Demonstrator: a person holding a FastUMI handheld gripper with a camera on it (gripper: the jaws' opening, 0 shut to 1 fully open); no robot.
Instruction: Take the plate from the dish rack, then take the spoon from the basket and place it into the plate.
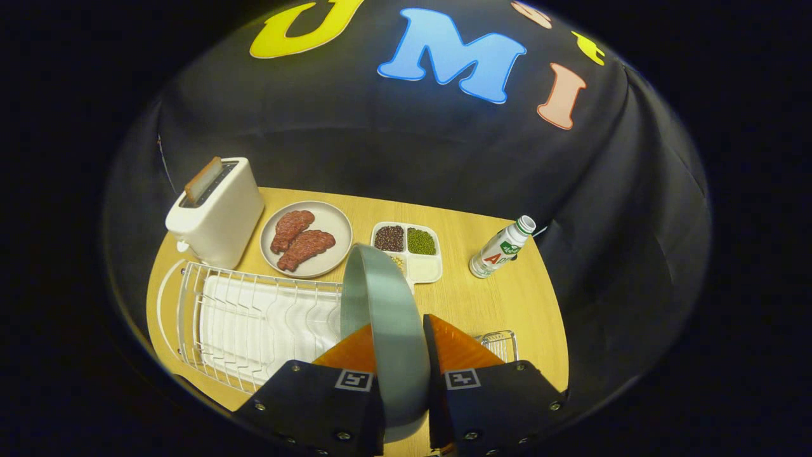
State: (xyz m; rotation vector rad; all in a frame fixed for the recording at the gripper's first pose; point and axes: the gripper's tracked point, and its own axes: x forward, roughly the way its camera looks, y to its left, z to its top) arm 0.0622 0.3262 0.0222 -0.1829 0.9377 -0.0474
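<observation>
A grey-green plate (380,304) stands on edge between my two fingers, and my gripper (399,343) is shut on its rim. The plate is held up above the wooden table (488,304), to the right of the white wire dish rack (254,324), whose slots hold nothing. A small wire basket (498,344) peeks out just beyond my right finger; what lies in it is hidden by the finger.
A white toaster (216,212) with a slice of toast stands at the back left. Beside it is a plate with two pieces of meat (306,239), then a divided tray of beans (406,251). A small bottle (501,247) lies tilted at the back right.
</observation>
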